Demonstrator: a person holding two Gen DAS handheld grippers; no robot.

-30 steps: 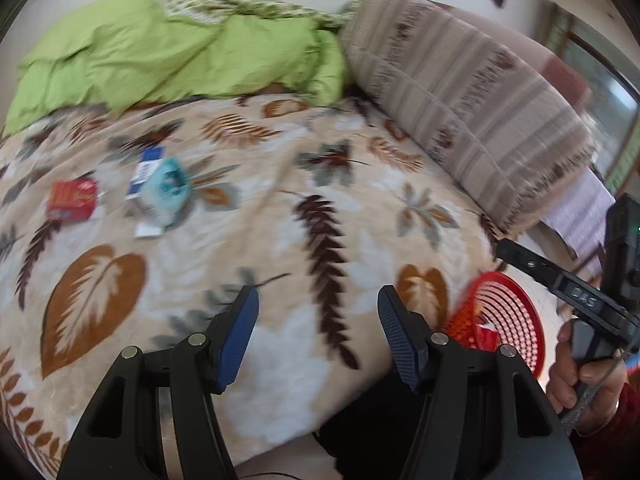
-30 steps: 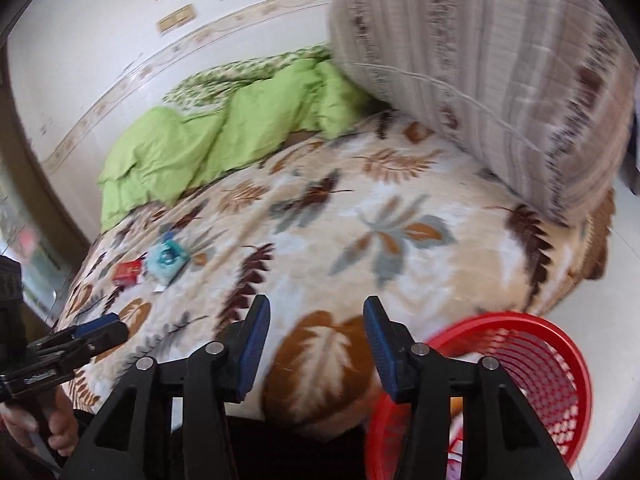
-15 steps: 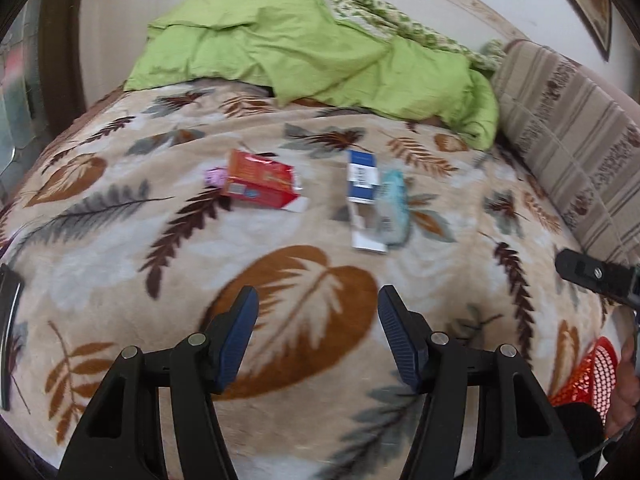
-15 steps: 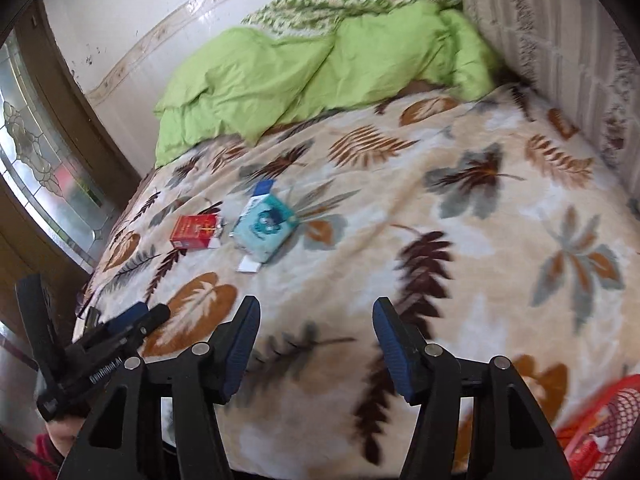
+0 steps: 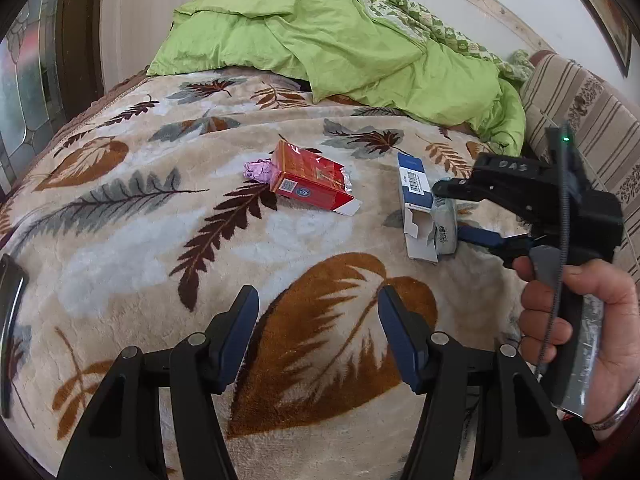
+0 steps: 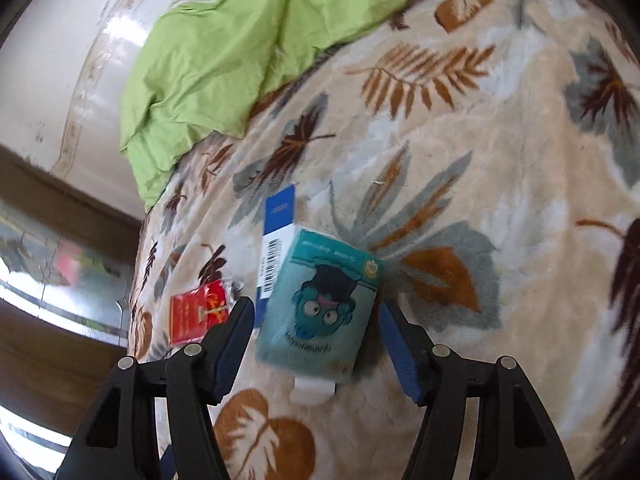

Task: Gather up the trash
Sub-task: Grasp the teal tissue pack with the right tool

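Note:
On the leaf-patterned blanket lie a red packet (image 5: 310,182), a pink crumpled wrapper (image 5: 258,170), a blue-and-white torn box (image 5: 416,204) and a teal pack with a cartoon face (image 6: 320,308). My right gripper (image 6: 316,340) straddles the teal pack; its jaws are opening and the pads stand clear of the pack's sides. In the left wrist view that gripper (image 5: 452,216) reaches over the teal pack (image 5: 444,224), held by a hand. My left gripper (image 5: 318,336) hovers open over a brown leaf print, short of the red packet, with nothing between its fingers.
A green duvet (image 5: 340,40) is bunched at the far end of the bed. A striped cushion (image 5: 592,112) lies along the right side. A dark wooden frame with patterned glass (image 5: 28,92) stands at the left. The red packet (image 6: 198,312) also shows left of the teal pack.
Both grippers swung from the red basket at the bed's edge over to the trash. The right gripper closed in on the teal pack and its jaws widened. The left gripper came nearer the red packet.

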